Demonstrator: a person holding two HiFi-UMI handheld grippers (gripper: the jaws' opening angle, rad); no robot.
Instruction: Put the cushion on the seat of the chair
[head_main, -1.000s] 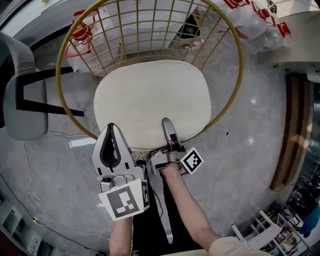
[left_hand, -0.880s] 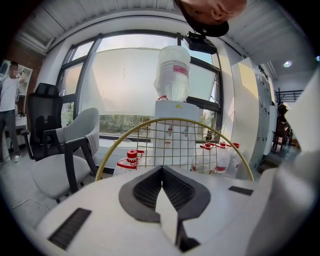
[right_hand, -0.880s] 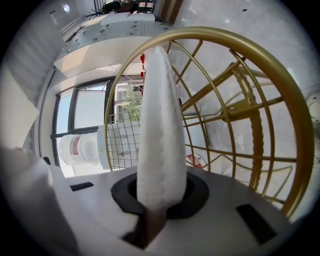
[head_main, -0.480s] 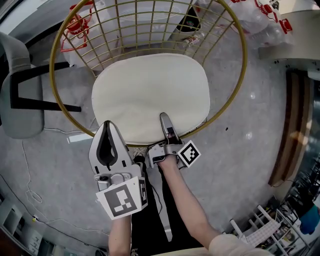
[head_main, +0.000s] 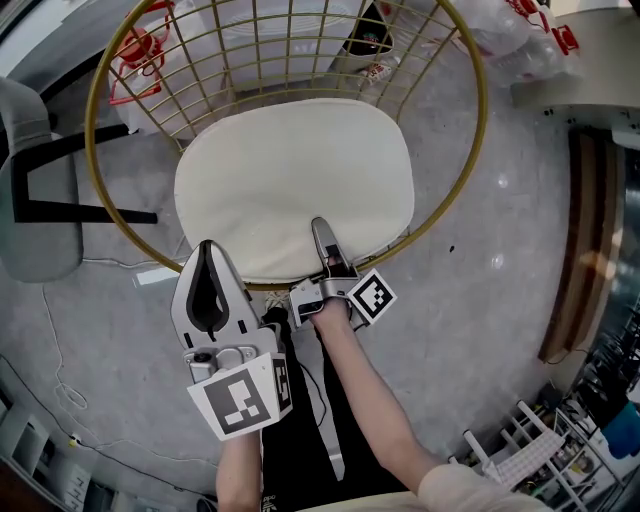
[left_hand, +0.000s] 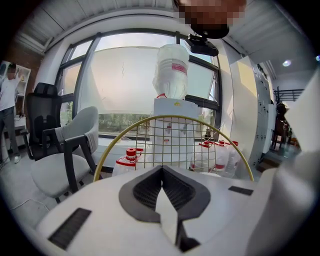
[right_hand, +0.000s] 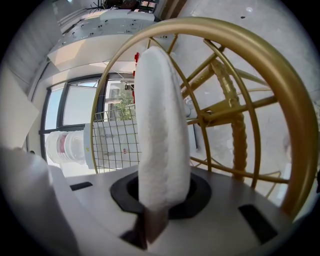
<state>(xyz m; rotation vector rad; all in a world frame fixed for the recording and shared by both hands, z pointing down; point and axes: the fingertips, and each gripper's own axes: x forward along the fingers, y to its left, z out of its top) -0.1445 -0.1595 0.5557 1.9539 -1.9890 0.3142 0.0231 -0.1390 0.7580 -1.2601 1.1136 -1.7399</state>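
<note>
Grey floor (head_main: 500, 330) surrounds you. Your right gripper (head_main: 321, 232) has the cushion (head_main: 295, 185) edge between its jaws, which are opening, likely because the cushion already lies flat on the gold chair (head_main: 484, 110) seat. Your left gripper (head_main: 207, 252) hangs closed and empty beside it.
</note>
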